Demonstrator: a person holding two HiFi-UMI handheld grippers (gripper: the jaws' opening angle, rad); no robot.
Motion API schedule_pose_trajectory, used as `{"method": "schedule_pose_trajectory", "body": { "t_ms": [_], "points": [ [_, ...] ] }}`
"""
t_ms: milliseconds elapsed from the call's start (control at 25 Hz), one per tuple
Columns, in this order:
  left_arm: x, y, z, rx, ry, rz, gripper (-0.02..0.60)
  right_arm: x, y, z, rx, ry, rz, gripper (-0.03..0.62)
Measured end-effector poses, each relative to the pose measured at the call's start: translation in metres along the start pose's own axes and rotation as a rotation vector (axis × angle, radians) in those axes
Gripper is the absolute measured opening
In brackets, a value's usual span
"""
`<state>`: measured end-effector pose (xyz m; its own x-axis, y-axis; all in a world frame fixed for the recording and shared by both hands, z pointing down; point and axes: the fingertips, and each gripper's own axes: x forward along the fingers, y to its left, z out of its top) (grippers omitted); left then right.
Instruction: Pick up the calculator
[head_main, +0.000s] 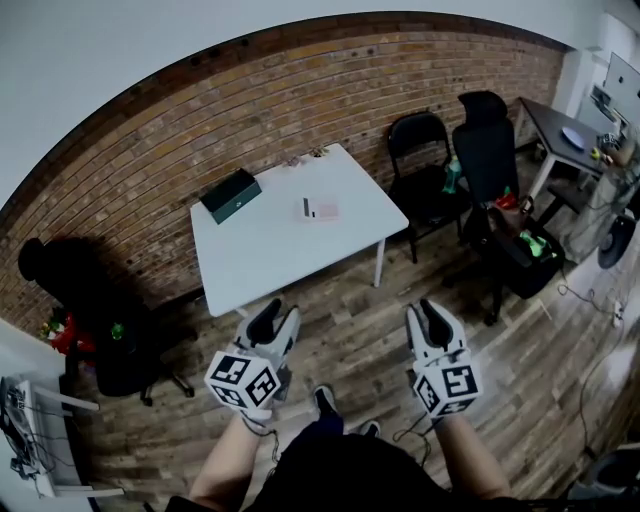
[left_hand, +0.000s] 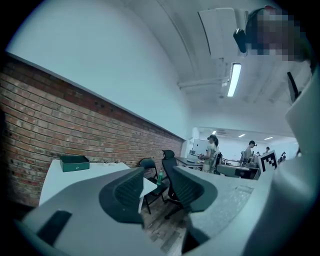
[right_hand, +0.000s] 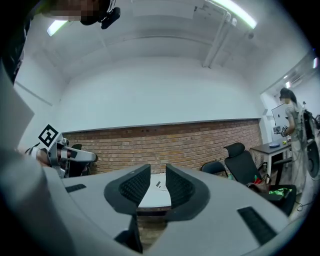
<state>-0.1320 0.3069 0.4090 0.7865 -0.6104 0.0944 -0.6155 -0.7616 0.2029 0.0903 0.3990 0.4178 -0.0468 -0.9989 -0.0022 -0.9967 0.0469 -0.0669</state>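
Pinkish calculator (head_main: 320, 209) is seen well ahead on the white table (head_main: 260, 250), lined up with the right gripper (head_main: 430, 318). It and the left gripper (head_main: 278, 320) are held spread, empty.

The table (head_main: 270, 250) looks smooth and matt, the wall (head_main: 130, 190) rough brick, the floor (head_main: 350, 340) wood.

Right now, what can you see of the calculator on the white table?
The calculator is small, flat and pale pink, with a dark strip at one end. It lies flat near the middle of the white table, touching only the tabletop, apart from the green box. Its keys are too small to make out.
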Motion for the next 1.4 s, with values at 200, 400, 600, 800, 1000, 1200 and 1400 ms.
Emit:
{"method": "schedule_pose_trajectory", "body": {
  "t_ms": [200,400,600,800,1000,1200,1400],
  "points": [
    [0.026,0.048,-0.001,-0.004,0.017,0.009,0.256,0.061,0.009,-0.008,-0.009,0.046,0.013,0.144],
    [0.046,0.112,0.003,-0.042,0.009,0.013,0.256,0.126,0.025,-0.010,-0.026,0.077,0.017,0.145],
    [0.067,0.172,-0.003,-0.112,0.020,-0.006,0.256,0.185,0.039,-0.012,-0.038,0.112,0.000,0.142],
    [0.087,0.220,-0.011,-0.169,0.033,-0.043,0.256,0.229,0.059,-0.013,-0.058,0.139,-0.010,0.138],
    [0.105,0.247,-0.023,-0.224,0.053,-0.071,0.256,0.256,0.065,-0.022,-0.064,0.172,-0.026,0.132],
    [0.127,0.262,-0.035,-0.278,0.081,-0.083,0.255,0.279,0.054,-0.028,-0.090,0.189,-0.033,0.130],
    [0.149,0.278,-0.041,-0.338,0.083,-0.051,0.255,0.307,0.039,-0.039,-0.084,0.196,-0.004,0.126]
  ]
}}
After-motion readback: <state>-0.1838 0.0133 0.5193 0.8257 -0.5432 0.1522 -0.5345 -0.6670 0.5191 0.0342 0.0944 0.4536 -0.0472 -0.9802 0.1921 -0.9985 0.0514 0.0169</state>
